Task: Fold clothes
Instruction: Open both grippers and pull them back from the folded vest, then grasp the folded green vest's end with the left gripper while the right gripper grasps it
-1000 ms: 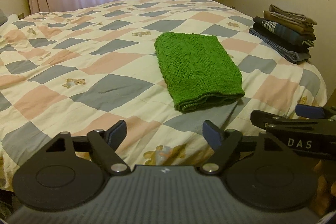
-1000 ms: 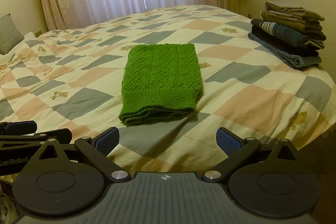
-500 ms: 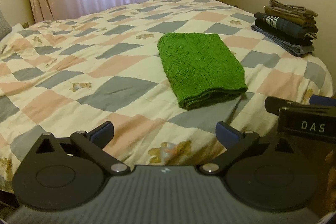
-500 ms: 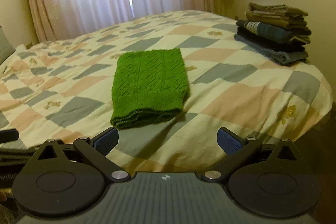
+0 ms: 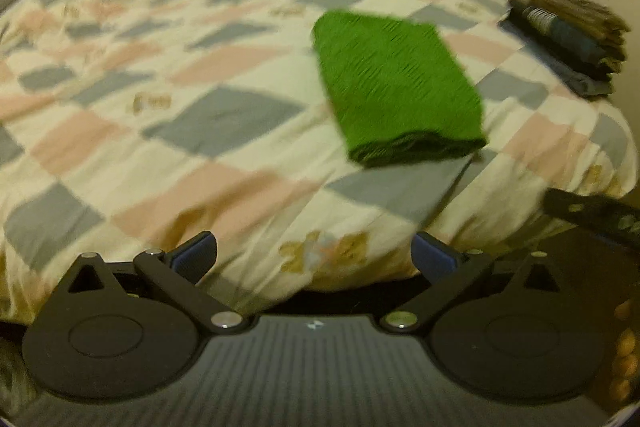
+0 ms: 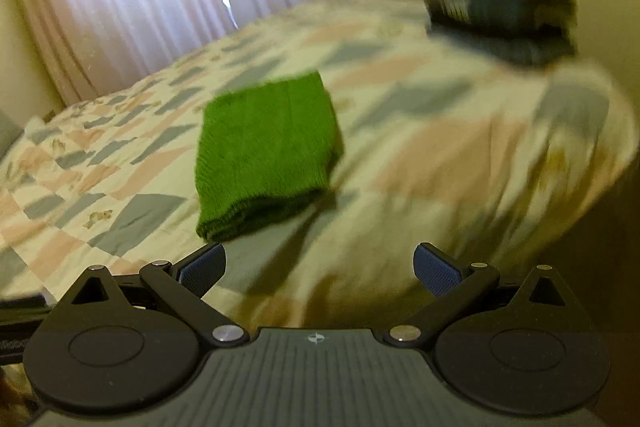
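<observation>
The left gripper (image 5: 314, 255) is spread wide and holds nothing, its blue pads over the near edge of the bed. The right gripper (image 6: 320, 267) is equally wide apart and empty. A green knit sweater (image 5: 396, 87), folded into a thick ribbed rectangle, lies on the patchwork quilt (image 5: 224, 119) of pink, grey and cream squares. A stack of folded clothes (image 5: 572, 39) sits at the bed's far right edge, blurred in both views.
</observation>
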Demonstrator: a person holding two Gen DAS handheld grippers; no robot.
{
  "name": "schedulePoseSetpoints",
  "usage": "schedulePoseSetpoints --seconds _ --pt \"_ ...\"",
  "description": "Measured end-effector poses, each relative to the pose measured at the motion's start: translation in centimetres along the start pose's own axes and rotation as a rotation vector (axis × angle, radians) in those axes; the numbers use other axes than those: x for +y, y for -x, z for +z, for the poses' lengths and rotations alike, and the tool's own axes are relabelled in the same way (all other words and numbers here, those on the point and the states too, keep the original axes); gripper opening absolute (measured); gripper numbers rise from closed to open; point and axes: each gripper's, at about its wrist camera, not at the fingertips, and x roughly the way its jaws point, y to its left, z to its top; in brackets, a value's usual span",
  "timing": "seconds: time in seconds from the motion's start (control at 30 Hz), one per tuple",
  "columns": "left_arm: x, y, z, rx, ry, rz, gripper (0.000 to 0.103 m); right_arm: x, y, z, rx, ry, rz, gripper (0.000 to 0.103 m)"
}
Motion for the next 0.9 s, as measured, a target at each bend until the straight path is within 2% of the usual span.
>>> schedulePoseSetpoints --seconds 0.1,0.17,0.3,0.43,0.53,0.6,0.7,0.83,0.9 --pt "1.7 -0.6 0.5 -0.004 0.064 -0.008 0.102 -4.5 -0.7 0.5 0.032 -0.234 0.058 0.103" --pt "2.6 -1.0 1.0 -0.038 0.112 -0.057 0.102 -7.0 -0.2 0.8 -0.018 -0.373 0.124 0.103" --pt "4.2 -2.0 2.0 -0.097 0.205 -0.155 0.102 -8.9 -1.5 1.0 -0.050 -0.442 0.227 0.103" --pt "4.4 -5.7 2.3 0.008 0.228 -0.222 0.102 -10.6 -2.9 1.2 -0.079 -0.501 0.330 0.103" --pt "3.6 -7.3 3.4 0.029 0.154 -0.176 0.102 -10.2 -5.4 0.8 0.014 -0.421 0.279 0.103" --pt "3.3 -8.0 4.6 0.020 0.129 -0.191 0.102 -9.8 -6.4 1.2 0.034 -0.382 0.279 0.103" --pt "3.2 -10.0 7.5 0.024 0.146 -0.254 0.102 -9.1 -7.8 3.1 0.038 -0.306 0.310 0.103" --pt "3.0 -14.0 11.4 0.060 0.224 -0.345 0.102 -8.1 -10.5 6.9 0.049 -0.245 0.392 0.103" --pt "2.9 -16.0 13.0 0.083 0.267 -0.385 0.102 -7.2 -13.0 8.8 0.076 -0.209 0.405 0.103"
